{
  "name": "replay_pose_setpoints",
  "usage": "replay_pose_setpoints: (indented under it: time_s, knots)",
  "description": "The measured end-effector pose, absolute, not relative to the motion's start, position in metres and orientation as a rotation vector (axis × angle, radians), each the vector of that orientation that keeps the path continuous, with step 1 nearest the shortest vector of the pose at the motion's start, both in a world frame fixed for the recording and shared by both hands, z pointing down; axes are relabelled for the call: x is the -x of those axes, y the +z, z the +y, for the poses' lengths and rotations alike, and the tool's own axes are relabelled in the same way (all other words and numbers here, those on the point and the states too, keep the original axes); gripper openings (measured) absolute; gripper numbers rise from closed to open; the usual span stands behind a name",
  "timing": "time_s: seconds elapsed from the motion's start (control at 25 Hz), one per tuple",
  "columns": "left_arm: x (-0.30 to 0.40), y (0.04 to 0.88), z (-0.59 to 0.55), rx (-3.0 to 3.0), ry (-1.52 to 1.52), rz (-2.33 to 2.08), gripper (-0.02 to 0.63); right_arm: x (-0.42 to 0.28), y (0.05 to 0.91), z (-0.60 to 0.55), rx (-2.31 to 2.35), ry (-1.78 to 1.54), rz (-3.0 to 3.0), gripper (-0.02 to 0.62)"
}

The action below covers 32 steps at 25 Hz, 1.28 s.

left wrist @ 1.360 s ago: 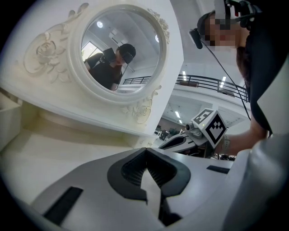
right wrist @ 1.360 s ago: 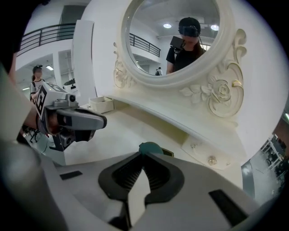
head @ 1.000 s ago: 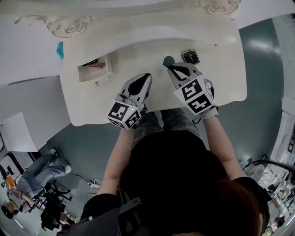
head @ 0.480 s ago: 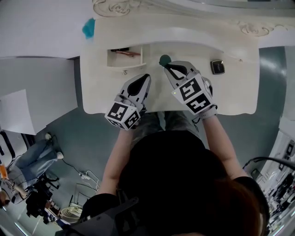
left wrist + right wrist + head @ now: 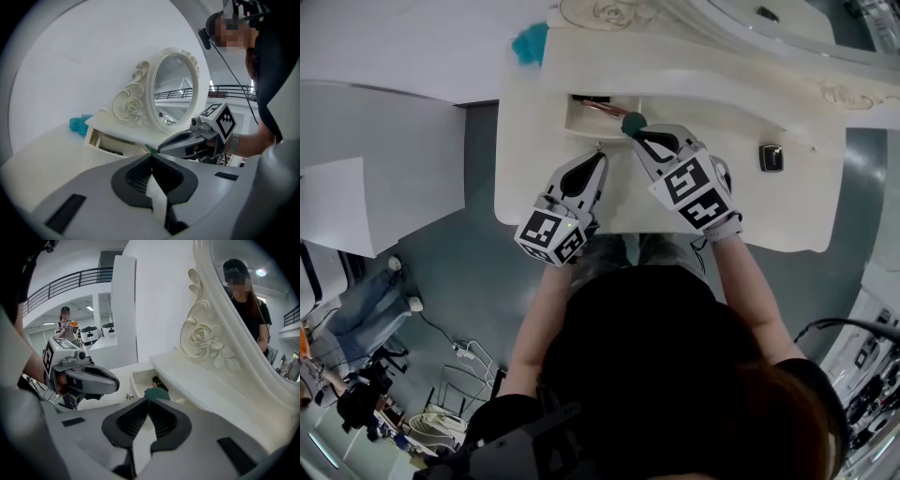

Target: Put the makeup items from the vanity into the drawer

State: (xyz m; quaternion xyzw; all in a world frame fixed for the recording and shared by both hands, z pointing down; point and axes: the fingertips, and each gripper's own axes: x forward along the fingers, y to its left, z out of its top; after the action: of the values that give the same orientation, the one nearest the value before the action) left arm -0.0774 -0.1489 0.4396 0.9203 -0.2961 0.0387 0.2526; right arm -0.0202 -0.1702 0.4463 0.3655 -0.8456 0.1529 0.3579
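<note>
**A:** Logged tool state?

**B:** Found right gripper [image 5: 639, 134] closed nearly all the way, nipping teal item [image 5: 633, 123] by the jaw tips only. Found left gripper [image 5: 599, 159] closed too, with nothing between the jaws, low over vanity [image 5: 525, 169] just before the drawer knob.

**A:** Placed teal item where?

**B:** Noted it at the front right corner of the pulled-out drawer [image 5: 581, 129], about over the rim. Could not tell whether inside that line or not. Noted dark item [image 5: 157, 380] already lying in drawer, toward the back.

**A:** Listed hazards?

**B:**
- Judged the hold shallow: liable to slip or twist out on a jolt, then roll across vanity or off its edge.
- Judged release over the rim risky: liable to strike the wall and land outside.
- Noted shelf [image 5: 201, 385] overhanging the drawer's back: narrow mouth, so liable to catch the jaws on a steep entry.
- Noted left gripper close alongside: liable to bump the right one or nudge the drawer front inward.

**A:** Counted remaining stock?

**B:** Recorded compact [image 5: 771, 157], well apart at the right of vanity, not yet collected.
</note>
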Motion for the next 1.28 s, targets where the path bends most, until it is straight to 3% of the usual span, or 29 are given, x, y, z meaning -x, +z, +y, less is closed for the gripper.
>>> replay_pose_setpoints:
  time_s: [0.68, 1.28]
  knots:
    - [0.160, 0.446, -0.183, -2.462, 0.061, -0.902, 0.014, 0.093, 0.463, -0.206, -0.845, 0.389, -2.131, 0.037]
    - [0.181, 0.444, -0.196, -2.460, 0.039, -0.920, 0.014, 0.105, 0.464, -0.222, -0.897, 0.408, -2.114, 0.037]
